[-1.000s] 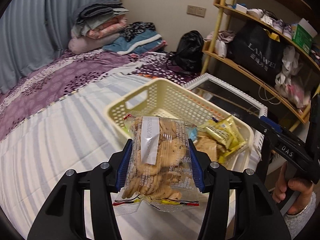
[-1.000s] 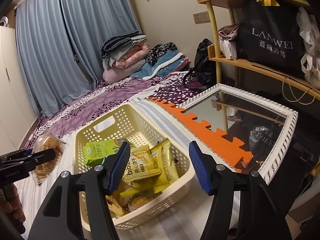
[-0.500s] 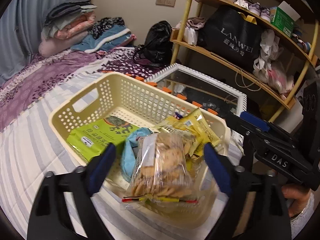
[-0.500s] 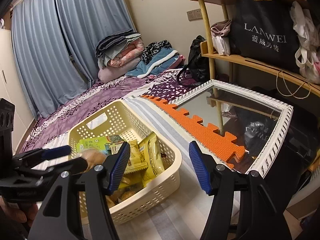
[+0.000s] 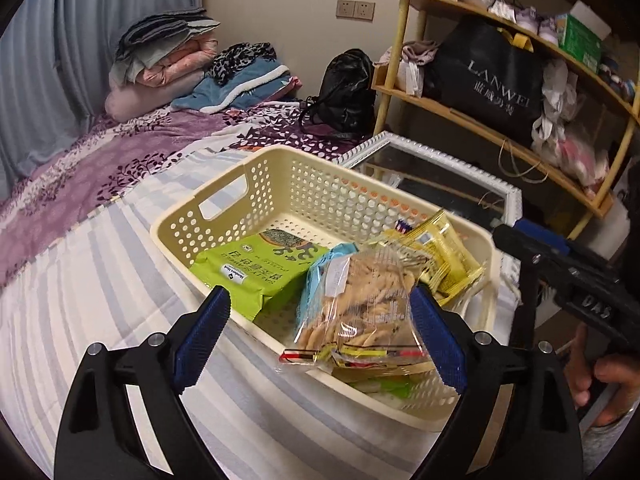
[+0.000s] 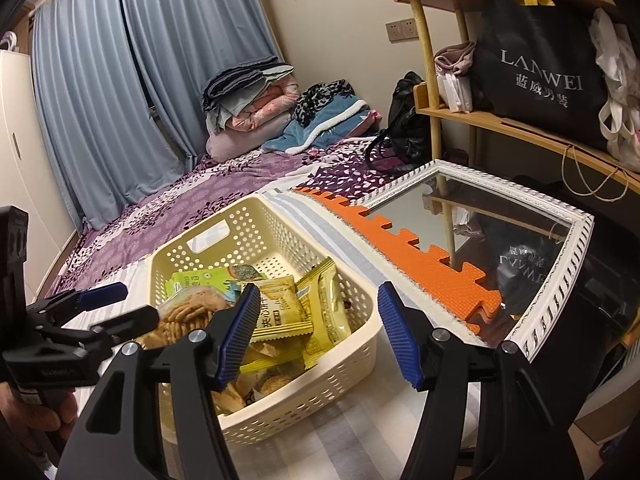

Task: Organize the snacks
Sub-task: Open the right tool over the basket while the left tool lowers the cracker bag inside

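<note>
Inside, cream basket [image 5: 280,184] holds green packet [image 5: 256,276], yellow packets [image 5: 444,256], cookie bag [image 5: 360,312], left hand-held gripper [image 5: 320,336] spread wide, right hand-held gripper [image 6: 316,332] spread, empty.

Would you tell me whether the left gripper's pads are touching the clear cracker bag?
Cannot tell. In the left wrist view the far pad stands clear of the cracker bag, but the near pad overlaps its edge.

Perforated plastic basket [image 5: 328,196], glossy wrappers [image 5: 360,300]
</note>
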`<state>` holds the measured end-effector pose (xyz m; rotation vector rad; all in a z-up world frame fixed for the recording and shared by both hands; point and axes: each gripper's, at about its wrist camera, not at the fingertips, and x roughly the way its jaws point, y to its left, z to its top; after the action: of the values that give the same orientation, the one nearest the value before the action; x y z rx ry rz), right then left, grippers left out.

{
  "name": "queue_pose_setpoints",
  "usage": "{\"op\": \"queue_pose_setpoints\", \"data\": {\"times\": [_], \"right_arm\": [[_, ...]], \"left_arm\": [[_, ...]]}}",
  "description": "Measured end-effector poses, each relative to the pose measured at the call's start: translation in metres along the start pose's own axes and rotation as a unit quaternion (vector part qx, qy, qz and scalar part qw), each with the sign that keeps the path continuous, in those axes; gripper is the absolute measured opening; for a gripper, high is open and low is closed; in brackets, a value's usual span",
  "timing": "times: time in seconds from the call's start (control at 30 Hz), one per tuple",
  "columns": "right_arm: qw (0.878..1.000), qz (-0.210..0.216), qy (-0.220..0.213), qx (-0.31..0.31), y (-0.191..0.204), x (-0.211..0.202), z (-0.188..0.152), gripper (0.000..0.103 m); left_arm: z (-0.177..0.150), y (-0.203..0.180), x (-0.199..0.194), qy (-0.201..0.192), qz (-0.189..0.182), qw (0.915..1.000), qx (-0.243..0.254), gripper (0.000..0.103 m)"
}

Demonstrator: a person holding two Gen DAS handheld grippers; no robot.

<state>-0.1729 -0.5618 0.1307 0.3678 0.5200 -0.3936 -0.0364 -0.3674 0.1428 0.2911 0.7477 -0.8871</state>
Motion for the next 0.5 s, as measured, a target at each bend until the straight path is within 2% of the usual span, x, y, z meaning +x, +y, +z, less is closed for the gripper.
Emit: {"op": "queue_pose_setpoints", "data": {"times": [0.13,0.3,0.4,0.5], "right_arm": [[1.0,0.0,0.0,-0.002,0.0,-0.003,-0.001,0.061],[1.0,-0.002,0.002,-0.003,-0.001,-0.007,-0.003,0.061],[1.0,-0.002,0.001,-0.003,-0.001,-0.01,-0.003,0.061],[1.0,0.001,-0.001,-0.003,0.0,-0.011,-0.003,0.061]], "left_arm": [[-0.007,0.001,0.016,0.016,0.014,0.9997,0.012,0.092],[-0.008,0.012,0.031,0.035,0.041,0.9985,-0.004,0.092],[-0.008,0.017,0.027,0.036,0.033,0.9986,-0.02,0.092],[-0.007,0.013,0.014,0.025,0.021,0.9994,-0.012,0.092]]}}
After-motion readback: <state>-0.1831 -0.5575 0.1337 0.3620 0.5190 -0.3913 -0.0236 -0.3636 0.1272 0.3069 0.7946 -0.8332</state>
